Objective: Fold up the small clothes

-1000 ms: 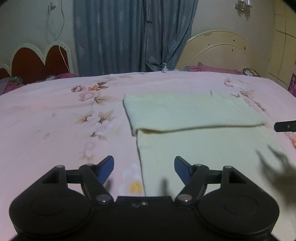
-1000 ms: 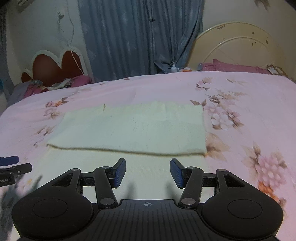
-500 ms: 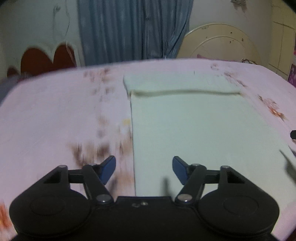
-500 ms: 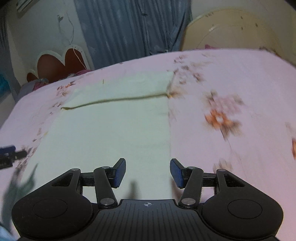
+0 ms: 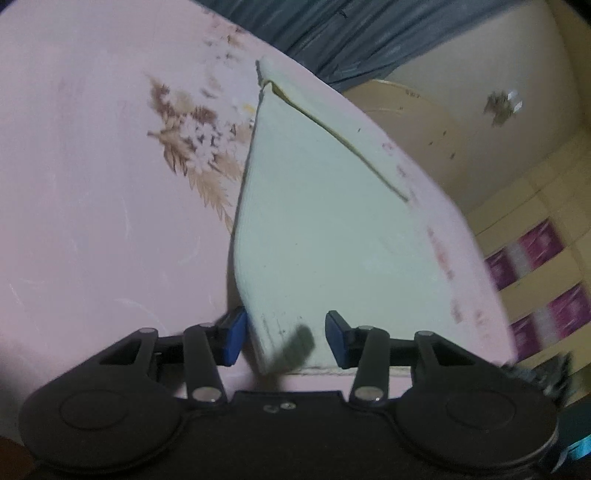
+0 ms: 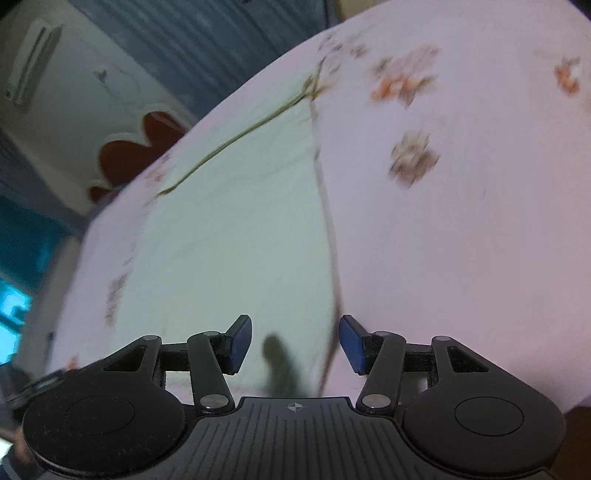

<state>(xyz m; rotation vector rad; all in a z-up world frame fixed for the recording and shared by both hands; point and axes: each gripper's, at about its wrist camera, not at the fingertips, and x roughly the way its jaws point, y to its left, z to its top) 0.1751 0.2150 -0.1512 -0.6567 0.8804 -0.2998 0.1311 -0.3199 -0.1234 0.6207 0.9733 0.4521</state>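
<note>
Pale cream cloth [image 5: 332, 236] lies flat on the pink floral bedsheet [image 5: 92, 221]; far end already folded over itself, fold edge [image 5: 340, 140] showing as a dark yellowish line across the cloth; fabric looks ribbed or knitted w/ fine lines, a few faint creases; near corners not lifted; both views motion-blurred, so finer detail can't be told.

Left gripper [image 5: 282, 339] sits at the cloth's near left corner, view strongly rolled so the bed tilts; its blue fingertips [image 5: 232, 341] straddle that corner: one pad just off the cloth's side edge over the sheet, other pad over the cloth; jaws have just been closing, cloth corner between them, but a clear gap remains and pads don't press the fabric; a dark shadow falls on the cloth between the pads.

Right gripper [image 6: 295, 343] is at the cloth's [image 6: 229, 240] near right corner, also rolled; cloth's side edge runs down between its blue fingertips [image 6: 351, 345]; one pad over the cloth, other over bare sheet [image 6: 461, 221]; jaws have just been closing too, still apart, nothing clamped; shadow on the cloth between the pads.

Beyond the bed from the cloth: blue-grey curtain [image 5: 351, 33], cream headboard [image 5: 424, 110], a red heart-shaped headboard [image 6: 136, 147], wall AC unit [image 6: 33, 74]. No readable brand, label or writing; only a small round crosshair mark on the right gripper's body.
</note>
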